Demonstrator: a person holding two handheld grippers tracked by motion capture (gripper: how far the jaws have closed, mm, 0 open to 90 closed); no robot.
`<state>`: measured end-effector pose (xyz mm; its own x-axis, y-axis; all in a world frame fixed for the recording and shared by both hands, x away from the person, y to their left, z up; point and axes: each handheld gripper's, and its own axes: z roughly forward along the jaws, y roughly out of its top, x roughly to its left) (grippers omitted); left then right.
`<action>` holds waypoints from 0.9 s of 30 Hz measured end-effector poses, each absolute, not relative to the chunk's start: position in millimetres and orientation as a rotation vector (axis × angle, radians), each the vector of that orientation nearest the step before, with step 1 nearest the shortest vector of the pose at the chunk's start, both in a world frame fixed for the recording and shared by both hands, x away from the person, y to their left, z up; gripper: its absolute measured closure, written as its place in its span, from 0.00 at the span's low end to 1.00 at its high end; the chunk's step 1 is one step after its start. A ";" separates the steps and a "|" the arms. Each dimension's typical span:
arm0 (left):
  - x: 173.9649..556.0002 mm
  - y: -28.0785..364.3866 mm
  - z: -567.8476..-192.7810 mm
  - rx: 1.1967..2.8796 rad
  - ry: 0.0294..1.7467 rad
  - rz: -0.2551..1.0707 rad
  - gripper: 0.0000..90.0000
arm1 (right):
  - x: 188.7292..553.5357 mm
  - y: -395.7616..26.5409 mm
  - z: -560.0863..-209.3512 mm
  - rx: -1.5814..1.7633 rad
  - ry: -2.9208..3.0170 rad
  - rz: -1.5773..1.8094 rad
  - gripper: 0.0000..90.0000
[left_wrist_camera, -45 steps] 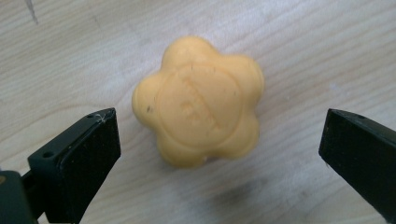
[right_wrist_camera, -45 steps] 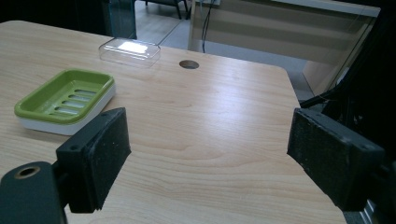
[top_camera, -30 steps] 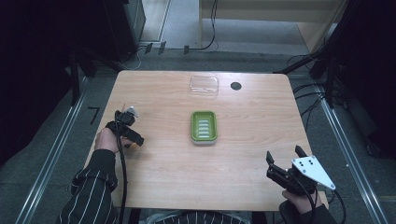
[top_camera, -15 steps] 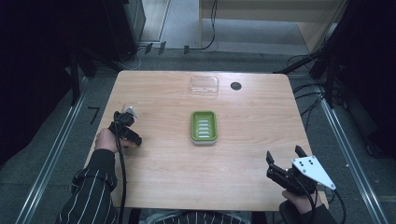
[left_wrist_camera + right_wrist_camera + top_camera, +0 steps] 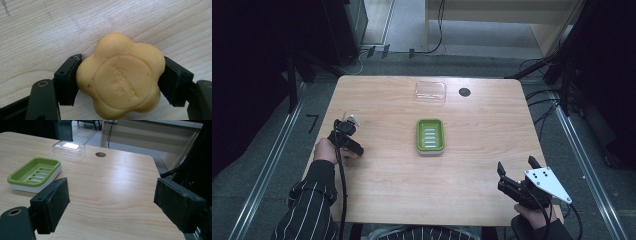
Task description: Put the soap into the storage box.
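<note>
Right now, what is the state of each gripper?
Left gripper: jaws just closed, holding the yellow soap.
Right gripper: open, holding nothing.

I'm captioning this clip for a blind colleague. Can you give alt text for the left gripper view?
The left tool has just closed its two black jaws on a yellow flower-shaped soap bar, one pad pressing each side. The soap lies on a pale wooden table and has faint raised lettering, too soft to read.
</note>
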<state>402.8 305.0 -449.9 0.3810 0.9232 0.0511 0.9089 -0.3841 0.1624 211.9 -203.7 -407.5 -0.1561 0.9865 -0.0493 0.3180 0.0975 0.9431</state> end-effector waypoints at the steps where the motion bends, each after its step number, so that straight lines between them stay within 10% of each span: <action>1: 402.5 304.9 -450.0 2.520 1.677 0.202 0.31 | 211.8 -203.8 -407.5 1.320 1.595 1.086 0.15; 27: 395.4 289.8 -439.5 2.579 1.578 0.219 0.31 | 211.2 -204.2 -407.3 1.325 1.593 1.085 0.15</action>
